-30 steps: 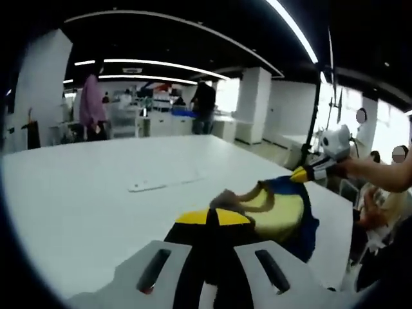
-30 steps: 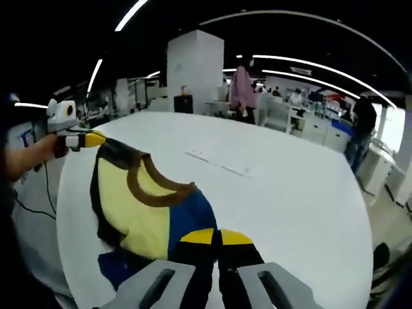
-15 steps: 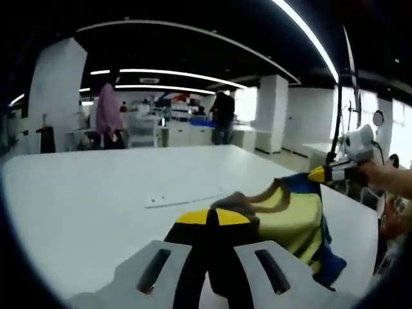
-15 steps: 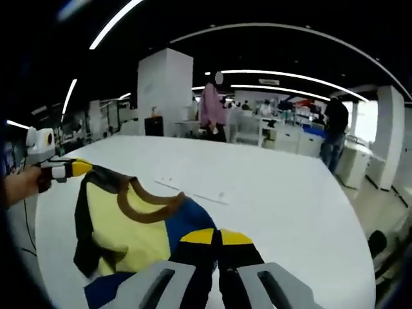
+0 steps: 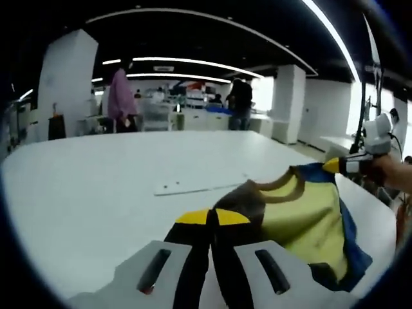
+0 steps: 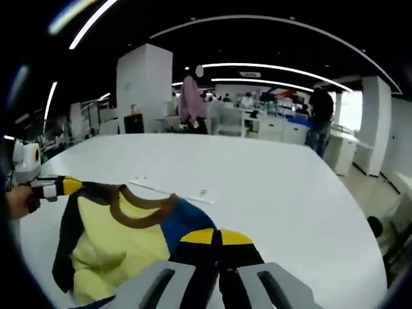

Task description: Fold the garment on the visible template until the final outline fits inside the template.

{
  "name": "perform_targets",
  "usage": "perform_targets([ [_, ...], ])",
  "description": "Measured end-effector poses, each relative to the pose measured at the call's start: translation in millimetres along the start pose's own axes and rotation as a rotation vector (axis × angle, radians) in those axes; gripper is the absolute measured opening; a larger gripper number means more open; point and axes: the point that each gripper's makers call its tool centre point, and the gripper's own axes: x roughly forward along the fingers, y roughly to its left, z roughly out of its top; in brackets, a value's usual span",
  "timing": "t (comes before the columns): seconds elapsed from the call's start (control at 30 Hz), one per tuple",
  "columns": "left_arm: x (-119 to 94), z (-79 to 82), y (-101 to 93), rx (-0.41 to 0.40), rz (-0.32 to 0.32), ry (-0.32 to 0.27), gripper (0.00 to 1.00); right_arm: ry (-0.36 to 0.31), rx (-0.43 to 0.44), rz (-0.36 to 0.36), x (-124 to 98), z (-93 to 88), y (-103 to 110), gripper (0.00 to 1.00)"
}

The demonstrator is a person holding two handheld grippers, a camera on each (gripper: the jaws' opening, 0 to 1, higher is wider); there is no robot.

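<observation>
A yellow garment (image 5: pixel 302 219) with a brown collar (image 5: pixel 277 188) and blue sleeves hangs stretched between my two grippers above the white table (image 5: pixel 84 193). My left gripper (image 5: pixel 212 219) is shut on one dark shoulder of it. In the right gripper view the same garment (image 6: pixel 119 238) spreads to the left, and my right gripper (image 6: pixel 219 237) is shut on its blue shoulder. The right gripper (image 5: pixel 333 166) enters the left gripper view from the right, held by a hand (image 5: pixel 389 172). The left gripper (image 6: pixel 67 186) shows at the far left of the right gripper view.
A thin white strip (image 5: pixel 199 187) lies flat on the table behind the garment; the same strip (image 6: pixel 170 191) shows past the collar. Far off, people (image 5: pixel 120 96) stand among desks and white pillars (image 6: pixel 145 87). The table's rounded edge (image 6: pixel 370 238) runs on the right.
Both views have tilted up and the table looks flatter. The garment has been raised and spread wider between the grippers, with its yellow front hanging more open. Both stay shut on it.
</observation>
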Motion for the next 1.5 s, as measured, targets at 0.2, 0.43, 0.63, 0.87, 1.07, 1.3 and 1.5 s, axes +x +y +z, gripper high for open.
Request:
perform_targets([
  [0.2,21,-15.0,11.9,0.03,0.035,0.043,0.0,0.038,0.037,-0.012,30,-17.2,-4,0.0],
  [0.43,40,-31.1,20.4,0.032,0.031,0.087,0.0,0.095,0.046,-0.016,54,-38.7,-7,0.0],
  [0.63,45,-38.3,26.4,0.043,0.043,0.111,0.0,0.136,0.031,-0.018,62,-48.8,-8,0.0],
  [0.87,40,-32.3,33.0,0.099,0.057,0.102,0.02,0.156,0.03,-0.012,57,-45.4,-5,0.04],
  [1.07,31,-19.9,30.1,0.068,0.018,0.058,0.14,0.174,0.054,0.025,46,-42.9,3,0.26],
  [1.3,11,-13.5,13.9,0.121,-0.058,0.049,0.28,0.19,0.018,0.123,23,-37.4,24,0.49],
  [1.5,-12,-16.9,3.2,0.107,-0.118,0.053,0.4,0.194,-0.011,0.212,-4,-32.2,44,0.64],
])
